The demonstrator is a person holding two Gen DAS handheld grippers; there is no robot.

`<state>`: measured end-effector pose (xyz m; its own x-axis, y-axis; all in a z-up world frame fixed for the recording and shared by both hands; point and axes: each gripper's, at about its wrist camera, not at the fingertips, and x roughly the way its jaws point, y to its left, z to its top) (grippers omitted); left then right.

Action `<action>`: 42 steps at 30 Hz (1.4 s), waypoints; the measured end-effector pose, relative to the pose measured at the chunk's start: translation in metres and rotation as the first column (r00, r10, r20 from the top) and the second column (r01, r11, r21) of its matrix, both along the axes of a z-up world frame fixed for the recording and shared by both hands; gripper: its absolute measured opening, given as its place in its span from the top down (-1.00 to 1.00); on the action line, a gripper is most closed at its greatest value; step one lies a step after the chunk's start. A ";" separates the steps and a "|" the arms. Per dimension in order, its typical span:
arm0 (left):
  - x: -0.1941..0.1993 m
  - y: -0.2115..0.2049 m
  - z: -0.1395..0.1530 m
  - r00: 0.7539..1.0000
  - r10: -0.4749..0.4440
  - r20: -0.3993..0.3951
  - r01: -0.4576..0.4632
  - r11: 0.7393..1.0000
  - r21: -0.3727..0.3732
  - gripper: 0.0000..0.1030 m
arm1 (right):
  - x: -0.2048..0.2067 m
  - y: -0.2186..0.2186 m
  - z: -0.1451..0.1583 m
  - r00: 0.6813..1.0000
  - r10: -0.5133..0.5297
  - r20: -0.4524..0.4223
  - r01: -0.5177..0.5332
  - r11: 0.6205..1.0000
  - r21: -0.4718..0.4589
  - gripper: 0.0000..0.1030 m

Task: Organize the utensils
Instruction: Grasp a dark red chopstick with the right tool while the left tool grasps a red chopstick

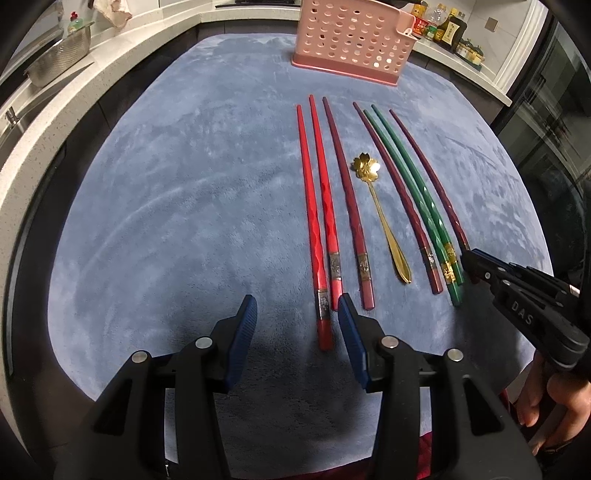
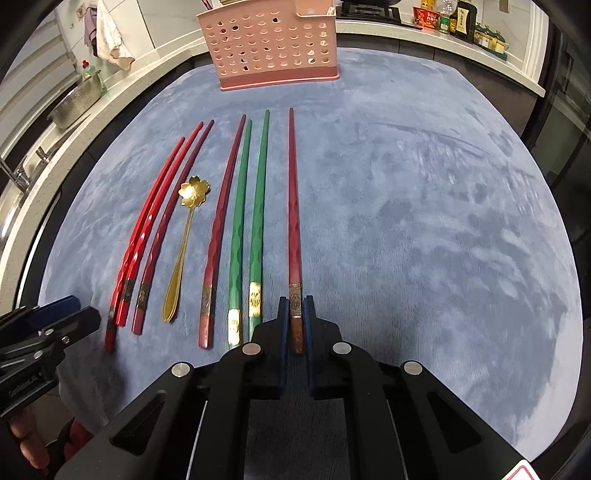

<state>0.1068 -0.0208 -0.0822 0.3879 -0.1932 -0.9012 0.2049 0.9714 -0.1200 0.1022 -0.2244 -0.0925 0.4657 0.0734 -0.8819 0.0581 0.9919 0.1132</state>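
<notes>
Several chopsticks lie side by side on a blue cloth (image 1: 177, 192): a red pair (image 1: 328, 221), three maroon ones and a green pair (image 1: 417, 192), with a gold flower-bowled spoon (image 1: 384, 221) among them. My left gripper (image 1: 297, 306) hangs open just above the cloth, and the thick end of the leftmost red chopstick (image 1: 322, 317) lies between its fingers, untouched. My right gripper (image 2: 296, 302) is shut on the thick end of the rightmost maroon chopstick (image 2: 293, 221), which lies flat on the cloth beside the green pair (image 2: 255, 229). The spoon (image 2: 184, 236) lies further left.
A pink perforated basket (image 1: 354, 37) (image 2: 273, 48) stands upright at the cloth's far edge. A white counter curves round the back with a metal colander (image 1: 61, 55) on the left and bottles (image 1: 443, 26) on the right. A person's hand (image 1: 550, 410) holds the right gripper.
</notes>
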 end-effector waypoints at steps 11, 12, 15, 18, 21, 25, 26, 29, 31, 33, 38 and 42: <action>0.006 0.001 -0.015 0.999 0.019 -0.035 -0.018 1.000 0.011 0.13 | -0.004 0.003 0.000 1.000 0.001 -0.009 -0.001 1.000 0.002 0.86; 0.006 0.001 -0.016 0.999 0.017 -0.033 -0.017 1.000 0.014 0.13 | -0.004 0.003 0.000 1.000 0.002 -0.009 -0.002 1.000 0.002 0.86; 0.006 -0.001 -0.018 0.999 0.012 -0.030 -0.011 1.000 0.026 0.13 | -0.003 0.003 0.000 1.000 0.002 -0.010 -0.002 1.000 0.001 0.86; 0.007 -0.003 -0.019 1.000 0.012 -0.026 -0.011 0.999 0.040 0.15 | -0.003 0.003 0.000 1.000 0.004 -0.012 -0.004 1.000 0.000 0.86; 0.008 -0.002 -0.020 1.000 0.014 -0.020 -0.013 0.999 0.048 0.22 | -0.003 0.002 -0.001 1.000 0.003 -0.012 -0.003 1.000 0.001 0.86; 0.011 0.002 -0.019 0.999 0.034 -0.015 -0.033 0.998 0.044 0.53 | -0.003 0.003 -0.001 1.000 0.004 -0.012 -0.004 1.000 0.001 0.86; 0.011 0.004 -0.019 0.999 0.039 -0.013 -0.038 0.998 0.042 0.58 | -0.003 0.003 -0.001 1.000 0.004 -0.013 -0.004 1.000 0.001 0.86; 0.012 0.007 -0.018 0.999 0.045 -0.008 -0.045 0.998 0.036 0.81 | -0.003 0.003 -0.001 1.000 0.004 -0.012 -0.004 1.000 0.002 0.86; 0.013 0.008 -0.017 0.999 0.046 -0.009 -0.045 0.998 0.034 0.82 | -0.003 0.002 -0.001 1.000 0.004 -0.011 -0.004 1.000 0.004 0.86; 0.012 0.008 -0.016 0.999 0.049 -0.005 -0.049 0.998 0.033 0.82 | -0.004 0.002 0.001 1.000 0.003 -0.006 -0.003 1.000 0.006 0.86; 0.013 0.012 -0.006 0.998 0.065 0.013 -0.065 0.998 0.025 0.86 | -0.005 -0.001 0.015 1.000 -0.003 0.024 0.003 1.000 0.006 0.86; 0.016 0.015 0.009 0.996 0.073 0.044 -0.074 0.997 0.019 0.86 | -0.005 -0.005 0.032 0.998 -0.007 0.063 0.007 1.000 0.008 0.86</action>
<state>0.1224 -0.0063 -0.0729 0.4395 -0.1444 -0.8866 0.1372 0.9862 -0.0926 0.0972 -0.2290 -0.0601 0.5206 0.0765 -0.8504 0.0574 0.9906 0.1242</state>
